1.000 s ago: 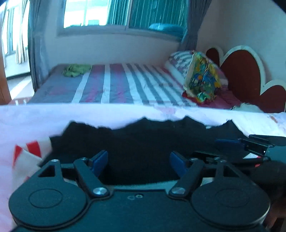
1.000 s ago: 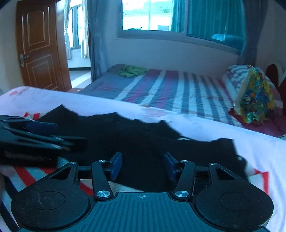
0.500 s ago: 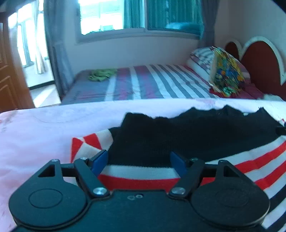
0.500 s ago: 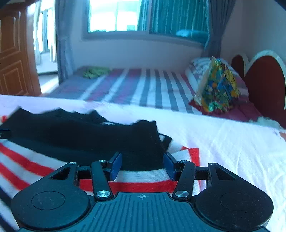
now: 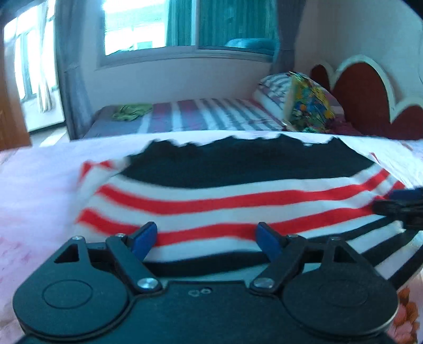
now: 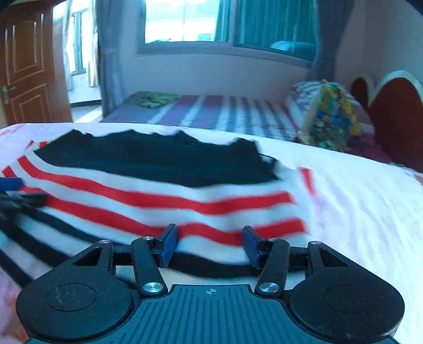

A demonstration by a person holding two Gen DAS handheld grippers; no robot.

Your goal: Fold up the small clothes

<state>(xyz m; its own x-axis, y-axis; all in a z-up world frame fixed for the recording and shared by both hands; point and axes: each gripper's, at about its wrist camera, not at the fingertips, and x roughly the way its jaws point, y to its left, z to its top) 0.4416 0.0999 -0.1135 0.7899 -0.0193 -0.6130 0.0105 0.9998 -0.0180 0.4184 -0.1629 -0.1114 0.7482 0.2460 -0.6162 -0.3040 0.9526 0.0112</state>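
Observation:
A small striped garment (image 5: pixel 224 201) with a black top part and red, white and black stripes lies flat on the pale pink sheet (image 5: pixel 34 190). It also shows in the right wrist view (image 6: pixel 158 195). My left gripper (image 5: pixel 206 239) is open and empty, its blue pads over the garment's near edge. My right gripper (image 6: pixel 208 244) is open and empty over the near edge on the garment's right side. The right gripper's tip shows at the right edge of the left wrist view (image 5: pixel 401 209). The left gripper's tip shows at the left edge of the right wrist view (image 6: pixel 15 195).
Behind the work surface is a second bed with a striped cover (image 5: pixel 206 116), a green cloth (image 5: pixel 132 112), a colourful pillow (image 5: pixel 309 103) and a red headboard (image 5: pixel 370 103). A wooden door (image 6: pixel 26 63) stands at the far left. A window (image 6: pixel 185 21) is behind.
Both grippers have pulled back toward the near side. More of the garment's striped part now shows, where earlier mostly the black part was in view. Both grippers stay open.

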